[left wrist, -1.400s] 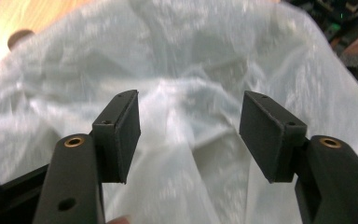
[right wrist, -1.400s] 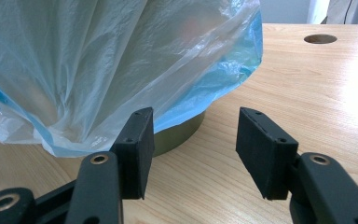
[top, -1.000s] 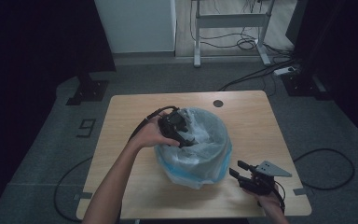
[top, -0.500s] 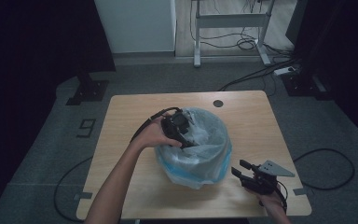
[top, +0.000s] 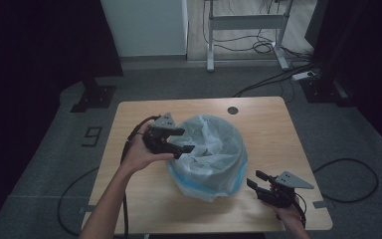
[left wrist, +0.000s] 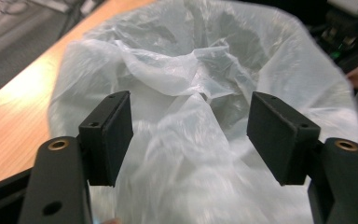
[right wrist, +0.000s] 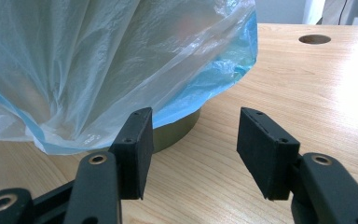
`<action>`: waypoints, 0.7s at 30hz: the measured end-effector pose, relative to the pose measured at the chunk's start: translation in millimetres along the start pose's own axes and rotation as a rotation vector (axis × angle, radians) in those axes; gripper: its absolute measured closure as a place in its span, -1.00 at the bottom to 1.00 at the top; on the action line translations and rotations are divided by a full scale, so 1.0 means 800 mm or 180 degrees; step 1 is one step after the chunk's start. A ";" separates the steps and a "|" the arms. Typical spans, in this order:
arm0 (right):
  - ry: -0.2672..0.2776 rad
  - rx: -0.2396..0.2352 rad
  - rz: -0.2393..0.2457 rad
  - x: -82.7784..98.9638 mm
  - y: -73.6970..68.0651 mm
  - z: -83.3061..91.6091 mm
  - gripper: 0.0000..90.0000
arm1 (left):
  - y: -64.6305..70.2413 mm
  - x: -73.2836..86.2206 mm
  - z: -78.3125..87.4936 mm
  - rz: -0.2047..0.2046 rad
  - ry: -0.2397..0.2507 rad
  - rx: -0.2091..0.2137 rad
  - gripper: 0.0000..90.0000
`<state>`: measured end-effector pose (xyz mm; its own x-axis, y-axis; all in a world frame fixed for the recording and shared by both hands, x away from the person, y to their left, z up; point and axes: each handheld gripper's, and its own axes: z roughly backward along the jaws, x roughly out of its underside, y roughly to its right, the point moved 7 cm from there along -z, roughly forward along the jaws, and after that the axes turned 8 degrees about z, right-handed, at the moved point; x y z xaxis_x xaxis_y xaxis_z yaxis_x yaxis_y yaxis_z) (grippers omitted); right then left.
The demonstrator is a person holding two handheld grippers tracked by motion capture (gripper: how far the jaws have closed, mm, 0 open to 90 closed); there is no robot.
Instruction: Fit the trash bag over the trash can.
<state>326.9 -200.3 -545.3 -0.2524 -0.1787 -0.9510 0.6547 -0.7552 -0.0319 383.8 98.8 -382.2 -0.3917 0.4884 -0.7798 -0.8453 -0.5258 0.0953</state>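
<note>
One bin on the table, sitting roughly mid-table, with one translucent plastic bag lining it and draped over the rim; the bag's blue-tinted edge hangs down the outside nearly to the tabletop, so just a strip of the bin's olive wall shows at the base in the right gripper view. Two grippers, one per hand. Left gripper is at the bag's left rim, held above the table, pointing across the opening; its jaws have just been opening and now stand spread, pads clear of the plastic. In the left gripper view the crumpled bag sits beyond and between the two pads, nothing pinched. Right gripper is low at the near right corner of the table, just beside the bag's lower right edge, not touching it. Its jaws are spread too, nothing between them but bare wood; in the right gripper view the bag's hem hangs just past the left pad. One round cable hole in the tabletop at the far edge, behind the bin. Floor: one "9" marker left of the table, several loose cables, count unclear in the dark.
</note>
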 end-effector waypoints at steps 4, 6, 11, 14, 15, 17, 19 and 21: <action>-0.0029 0.0033 0.0021 0.002 0.001 0.000 -0.01 | 0.002 0.020 0.026 0.0079 0.0227 -0.0111 -0.34; -0.0033 0.0045 0.0031 0.003 0.002 0.000 -0.01 | 0.003 0.032 0.039 0.0150 0.0339 -0.0131 -0.34; -0.0029 0.0079 0.0031 0.002 0.004 0.001 -0.02 | -0.004 0.071 0.062 0.0287 0.0471 -0.0311 -0.34; -0.0033 0.0104 0.0017 0.003 0.006 0.001 -0.03 | -0.008 0.095 0.070 0.0361 0.0473 -0.0352 -0.34; -0.0038 0.0110 0.0012 0.004 0.007 0.001 -0.03 | -0.010 0.102 0.072 0.0376 0.0468 -0.0380 -0.34; -0.0044 0.0121 0.0007 0.005 0.008 0.001 -0.04 | -0.014 0.113 0.076 0.0419 0.0463 -0.0415 -0.34; -0.0044 0.0135 0.0000 0.005 0.009 0.001 -0.04 | -0.017 0.121 0.079 0.0443 0.0443 -0.0457 -0.34; -0.0039 0.0148 -0.0004 0.005 0.009 0.001 -0.05 | -0.018 0.124 0.081 0.0455 0.0442 -0.0467 -0.34</action>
<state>330.3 -207.3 -548.8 -0.2620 -0.1853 -0.9471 0.6206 -0.7839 -0.0183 333.7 200.2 -421.3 -0.4414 0.3067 -0.8433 -0.7190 -0.6832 0.1279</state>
